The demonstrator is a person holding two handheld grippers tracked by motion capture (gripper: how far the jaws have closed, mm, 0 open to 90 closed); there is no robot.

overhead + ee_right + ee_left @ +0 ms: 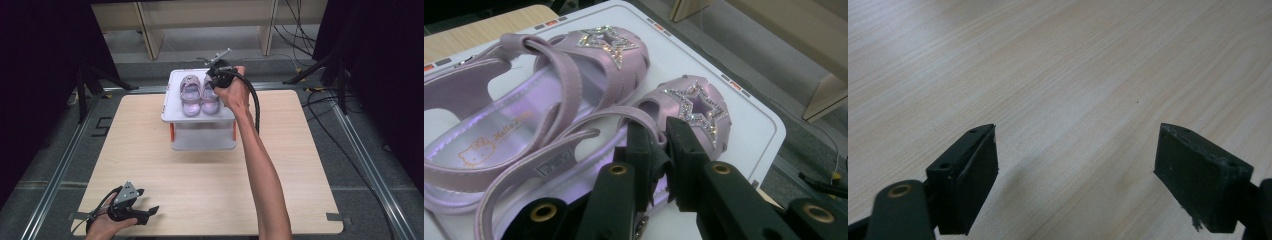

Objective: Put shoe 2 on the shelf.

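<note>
Atop the rack (172,107), sandals (200,95) mid-shelf.

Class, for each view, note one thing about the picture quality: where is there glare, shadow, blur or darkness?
High view: dark black surrounds frame an evenly lit table. Left gripper view: pale glare on the wood at top left, a soft shadow between the open jaws. Right gripper view: the star on the sandal glitters; the near jaws look soft.
</note>
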